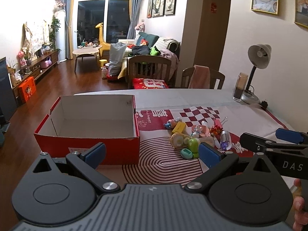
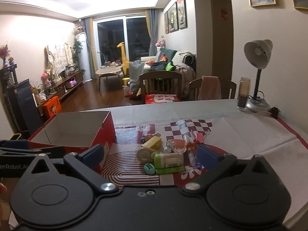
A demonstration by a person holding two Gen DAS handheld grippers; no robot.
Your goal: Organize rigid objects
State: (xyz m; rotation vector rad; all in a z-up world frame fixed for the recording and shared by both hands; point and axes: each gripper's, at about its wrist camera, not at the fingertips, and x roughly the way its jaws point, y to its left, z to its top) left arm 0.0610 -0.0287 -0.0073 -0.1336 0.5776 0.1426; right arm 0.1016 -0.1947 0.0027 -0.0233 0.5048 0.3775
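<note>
While both claws hung spread and empty above the near tabletop [image 1: 192, 96] edge, open cloth lay ahead. Small-item pile [image 2: 163, 156] sat between right claw [image 2: 152, 154] fingers; left claw [image 1: 152, 152] faced the red box [image 1: 86, 146] corner.

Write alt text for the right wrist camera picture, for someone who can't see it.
The open right tool hovers over a pile of small toys and stationery on a red and white patterned cloth. An empty red cardboard box stands to the left of the pile, and a desk lamp stands at the table's far right.
</note>
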